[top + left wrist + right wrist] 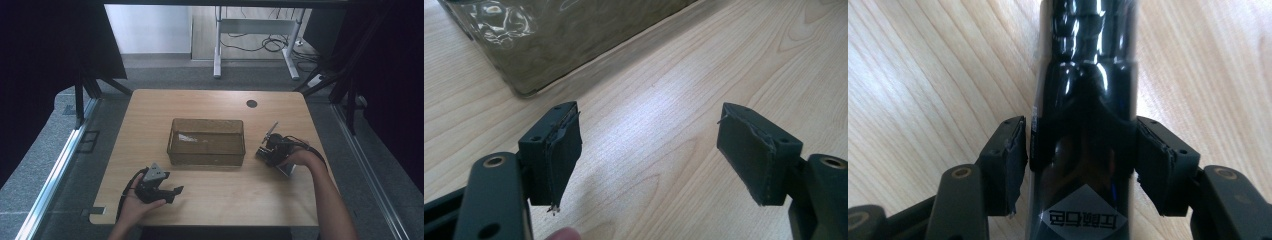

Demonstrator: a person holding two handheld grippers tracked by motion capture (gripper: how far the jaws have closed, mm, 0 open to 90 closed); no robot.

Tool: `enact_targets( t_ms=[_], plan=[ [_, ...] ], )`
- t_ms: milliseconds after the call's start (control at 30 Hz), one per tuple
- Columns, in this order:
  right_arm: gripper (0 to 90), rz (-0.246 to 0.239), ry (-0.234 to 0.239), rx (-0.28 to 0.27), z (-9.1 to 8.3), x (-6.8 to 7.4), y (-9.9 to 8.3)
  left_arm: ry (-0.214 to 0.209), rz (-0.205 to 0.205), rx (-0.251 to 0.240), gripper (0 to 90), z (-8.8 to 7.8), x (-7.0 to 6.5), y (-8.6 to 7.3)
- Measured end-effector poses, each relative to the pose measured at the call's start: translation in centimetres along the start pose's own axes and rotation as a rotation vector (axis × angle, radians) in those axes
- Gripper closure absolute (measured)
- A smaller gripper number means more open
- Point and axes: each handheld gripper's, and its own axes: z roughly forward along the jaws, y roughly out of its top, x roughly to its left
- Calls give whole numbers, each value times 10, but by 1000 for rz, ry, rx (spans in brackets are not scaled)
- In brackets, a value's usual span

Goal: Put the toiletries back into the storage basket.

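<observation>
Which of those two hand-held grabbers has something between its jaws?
The right gripper, right of the clear brown plastic bin: a glossy black wrapped packet sits between its jaws. The left gripper has bare wooden table between its wide-open jaws.

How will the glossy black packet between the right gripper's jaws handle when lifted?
Probably slippery: the black packet has a shiny film wrap. Its rounded, long body might roll on the table. Bulges suggest some give.
</observation>
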Motion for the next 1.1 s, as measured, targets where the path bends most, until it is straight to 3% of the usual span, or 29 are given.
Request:
enact_targets(
  t_ms=[667,867,1100],
  plan=[
    [457,13,64,-15,-4,-6,-3,0,-1,4,262,1,0,0],
    [459,-9,61,-4,-14,-4,-6,-1,2,6,263,2,0,0],
    [460,-25,46,-47,-40,-1,-5,-2,7,3,262,2,-1,0]
  ],
)
